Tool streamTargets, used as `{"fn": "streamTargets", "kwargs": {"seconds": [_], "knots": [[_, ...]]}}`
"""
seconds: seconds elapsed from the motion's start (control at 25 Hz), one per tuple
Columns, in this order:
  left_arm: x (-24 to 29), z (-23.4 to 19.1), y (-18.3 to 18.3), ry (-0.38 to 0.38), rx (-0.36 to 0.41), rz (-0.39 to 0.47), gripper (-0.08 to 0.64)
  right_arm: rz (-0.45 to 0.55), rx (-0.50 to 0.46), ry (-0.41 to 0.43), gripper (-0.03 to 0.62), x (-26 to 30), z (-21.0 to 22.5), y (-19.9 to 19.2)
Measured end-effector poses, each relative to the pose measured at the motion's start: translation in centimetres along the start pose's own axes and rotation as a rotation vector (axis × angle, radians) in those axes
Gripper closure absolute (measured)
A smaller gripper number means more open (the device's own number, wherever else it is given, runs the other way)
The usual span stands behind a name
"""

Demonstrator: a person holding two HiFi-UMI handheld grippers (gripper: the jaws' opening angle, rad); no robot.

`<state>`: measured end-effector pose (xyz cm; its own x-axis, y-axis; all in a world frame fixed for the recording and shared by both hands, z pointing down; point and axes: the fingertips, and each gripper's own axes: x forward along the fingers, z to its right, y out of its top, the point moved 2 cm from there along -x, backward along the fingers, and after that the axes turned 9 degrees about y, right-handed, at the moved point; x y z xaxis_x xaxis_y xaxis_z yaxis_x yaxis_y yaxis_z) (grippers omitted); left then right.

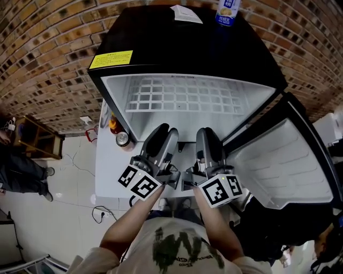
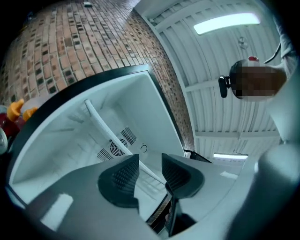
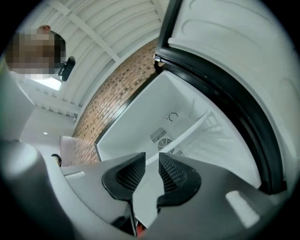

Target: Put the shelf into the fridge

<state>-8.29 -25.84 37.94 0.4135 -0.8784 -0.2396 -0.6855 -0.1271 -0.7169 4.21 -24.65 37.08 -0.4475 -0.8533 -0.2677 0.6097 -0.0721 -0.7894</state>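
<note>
The white wire shelf (image 1: 182, 99) lies level inside the black fridge (image 1: 155, 48), high in its white cavity. The shelf's front rail crosses the left gripper view (image 2: 101, 124) and the right gripper view (image 3: 197, 126). My left gripper (image 1: 162, 134) and right gripper (image 1: 208, 136) hover side by side just in front of the fridge's opening, pointing in and apart from the shelf. The left gripper (image 2: 150, 171) stands open with nothing between its pads. The right gripper (image 3: 152, 171) has a narrower gap, also with nothing in it.
The fridge door (image 1: 281, 160) hangs wide open at the right. A drink carton (image 1: 227, 12) and a paper (image 1: 186, 13) lie on the fridge's top. A white table (image 1: 104, 176) at the left bears a bottle (image 1: 113, 124) and a can (image 1: 123, 139). A wooden chair (image 1: 35, 139) stands further left.
</note>
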Motion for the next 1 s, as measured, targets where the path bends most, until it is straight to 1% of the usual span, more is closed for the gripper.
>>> {"fn": "streamTargets", "kwargs": {"seconds": [0.12,0.28,0.36,0.44,0.64,0.68,0.76,1.0], "knots": [[-1.4,1.0,0.3,-0.020,0.055,-0.006,0.420,-0.009,-0.107,0.018,0.535,-0.8,-2.3,0.0],[-3.4,2.0,0.7,-0.037,0.109,-0.011,0.450,-0.030,-0.222,0.031,0.547,-2.2,-4.8,-0.2],[-4.0,2.6,0.7,-0.049,0.148,-0.018,0.490,-0.044,-0.275,0.034,0.557,-2.7,-5.6,-0.3],[-4.5,3.2,0.5,-0.064,0.195,-0.025,0.513,-0.055,-0.318,0.035,0.560,-3.3,-6.2,-0.4],[-5.7,4.7,0.5,-0.080,0.285,-0.025,0.530,-0.077,-0.405,0.059,0.568,-4.2,-7.8,-0.5],[-6.0,4.9,0.5,-0.080,0.297,-0.024,0.544,-0.082,-0.420,0.065,0.569,-4.4,-8.1,-0.5],[-6.8,5.5,0.3,-0.079,0.319,-0.025,0.560,-0.088,-0.436,0.075,0.571,-5.1,-8.7,-0.5],[-9.7,8.8,-0.7,-0.068,0.372,-0.021,0.560,-0.097,-0.469,0.113,0.572,-8.9,-10.7,0.3]]}}
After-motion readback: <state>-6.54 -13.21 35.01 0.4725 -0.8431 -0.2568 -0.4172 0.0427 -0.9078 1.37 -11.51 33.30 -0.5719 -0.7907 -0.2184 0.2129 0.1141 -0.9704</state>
